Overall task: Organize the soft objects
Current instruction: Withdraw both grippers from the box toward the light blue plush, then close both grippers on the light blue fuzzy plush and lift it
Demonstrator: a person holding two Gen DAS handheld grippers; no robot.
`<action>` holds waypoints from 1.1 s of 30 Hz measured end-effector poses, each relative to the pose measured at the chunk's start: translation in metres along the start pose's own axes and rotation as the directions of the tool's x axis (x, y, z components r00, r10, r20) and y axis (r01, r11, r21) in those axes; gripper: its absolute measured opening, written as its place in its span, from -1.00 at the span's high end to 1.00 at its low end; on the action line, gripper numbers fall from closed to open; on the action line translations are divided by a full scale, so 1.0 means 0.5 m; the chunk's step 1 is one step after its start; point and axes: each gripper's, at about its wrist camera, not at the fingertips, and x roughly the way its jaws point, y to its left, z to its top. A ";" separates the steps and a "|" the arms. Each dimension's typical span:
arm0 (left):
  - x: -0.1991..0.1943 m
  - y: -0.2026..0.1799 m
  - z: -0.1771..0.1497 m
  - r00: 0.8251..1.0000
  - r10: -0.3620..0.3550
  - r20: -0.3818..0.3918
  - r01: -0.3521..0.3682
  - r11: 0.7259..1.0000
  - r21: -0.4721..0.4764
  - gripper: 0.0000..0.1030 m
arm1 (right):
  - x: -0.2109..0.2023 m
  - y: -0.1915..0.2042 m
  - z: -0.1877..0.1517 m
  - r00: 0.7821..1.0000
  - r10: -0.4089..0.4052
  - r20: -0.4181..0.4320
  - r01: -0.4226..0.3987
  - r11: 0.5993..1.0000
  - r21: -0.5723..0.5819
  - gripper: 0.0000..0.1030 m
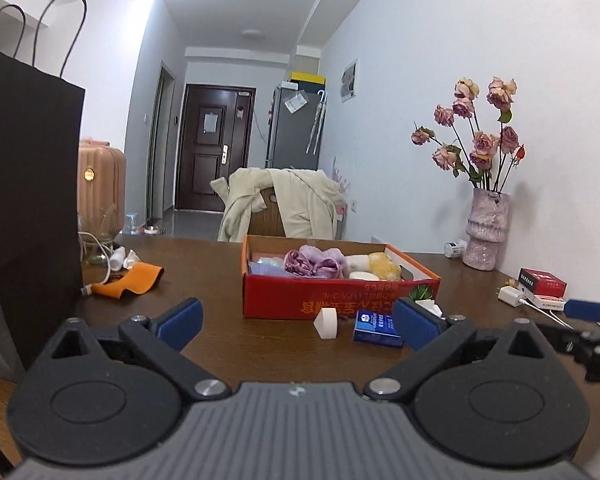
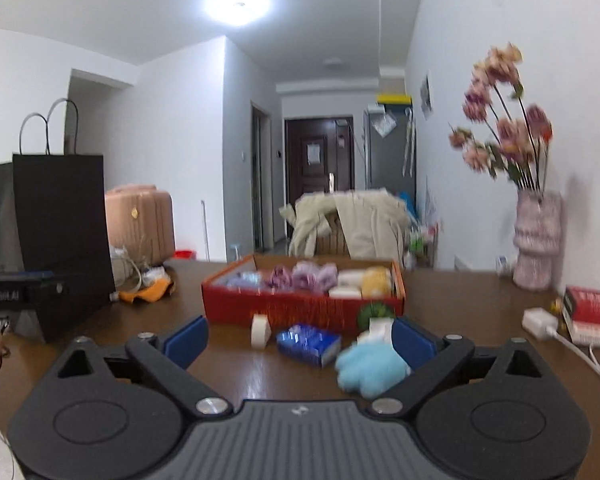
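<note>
A red cardboard box (image 1: 320, 300) stands mid-table and holds purple scrunchies (image 1: 316, 262), a yellow fluffy item (image 1: 384, 266) and white pieces. My left gripper (image 1: 298, 320) is open and empty, short of the box. In front of the box lie a white roll (image 1: 326, 322) and a blue packet (image 1: 376, 326). In the right wrist view the same red box (image 2: 300, 304) is ahead. My right gripper (image 2: 300, 338) is open. A light blue fluffy paw-shaped toy (image 2: 370, 368) lies on the table beside its right finger (image 2: 412, 340), not gripped. An orange cloth (image 1: 136, 278) lies at the left.
A tall black paper bag (image 1: 28, 200) stands at the left table edge. A pink vase of roses (image 1: 486, 228), a red pack (image 1: 542, 282) and a white charger with cable (image 1: 510, 294) sit by the right wall. A chair draped with a beige coat (image 1: 284, 200) is behind the table.
</note>
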 end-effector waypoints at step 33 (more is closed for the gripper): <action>0.539 -0.223 -0.087 0.790 -0.440 -0.428 0.374 0.898 -0.234 -0.25 | 0.347 -0.293 -0.081 0.965 0.096 -0.244 0.030 0.883 0.467 0.09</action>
